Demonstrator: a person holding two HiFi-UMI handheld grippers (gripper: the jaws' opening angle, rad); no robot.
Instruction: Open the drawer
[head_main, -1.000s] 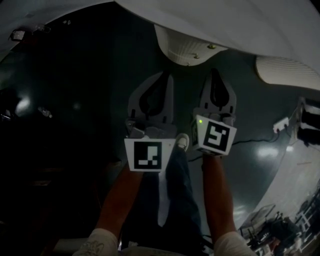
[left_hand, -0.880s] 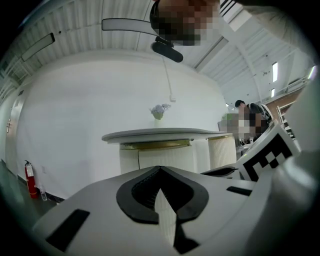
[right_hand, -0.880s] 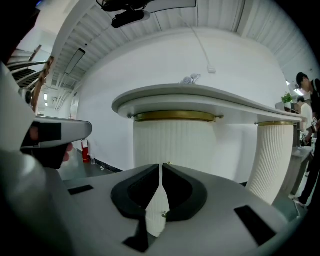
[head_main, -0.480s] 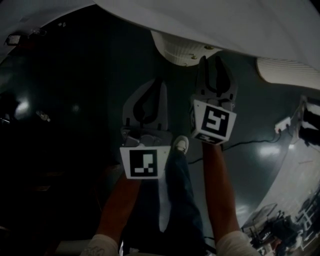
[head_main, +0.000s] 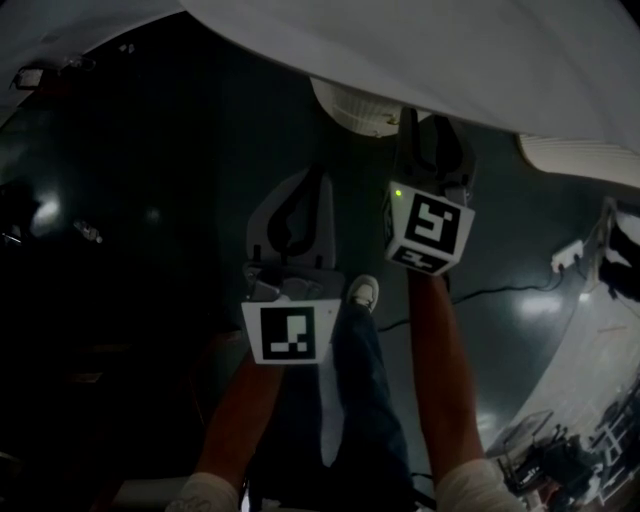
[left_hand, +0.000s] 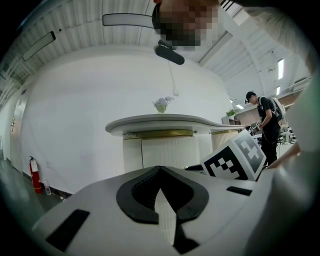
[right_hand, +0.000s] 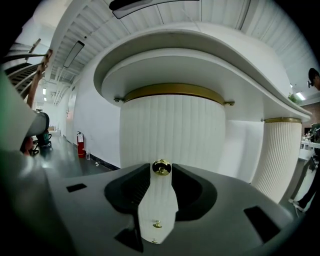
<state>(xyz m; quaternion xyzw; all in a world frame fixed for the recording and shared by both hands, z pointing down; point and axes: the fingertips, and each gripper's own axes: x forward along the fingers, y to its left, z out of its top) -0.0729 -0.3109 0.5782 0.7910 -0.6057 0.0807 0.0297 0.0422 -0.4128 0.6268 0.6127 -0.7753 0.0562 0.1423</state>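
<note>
The drawer (right_hand: 172, 140) sits in the front of a white ribbed round cabinet under a curved white worktop (right_hand: 200, 55). A band of brass runs round the cabinet top. The drawer's edges cannot be made out among the ribs. Its small round brass knob (right_hand: 161, 167) marks where it is, with two more brass knobs lower down the same front.

The right gripper (right_hand: 161, 172) points at that knob. Its jaws have just been opening and stand spread wide, with the knob showing right in the gap at their tips. Whether the knob lies between the pads or just beyond them cannot be told.

The left gripper (left_hand: 160, 170) is held lower and further back from the cabinet, beside the right one. Its jaws are pressed together at the tips with nothing between them.

In the head view both forearms reach forward over a dark glossy floor (head_main: 150, 200), and the right gripper's tips go under the worktop's edge. A second ribbed column (right_hand: 277, 160) stands to the right. A red fire extinguisher (right_hand: 80, 142) stands by the far wall.
</note>
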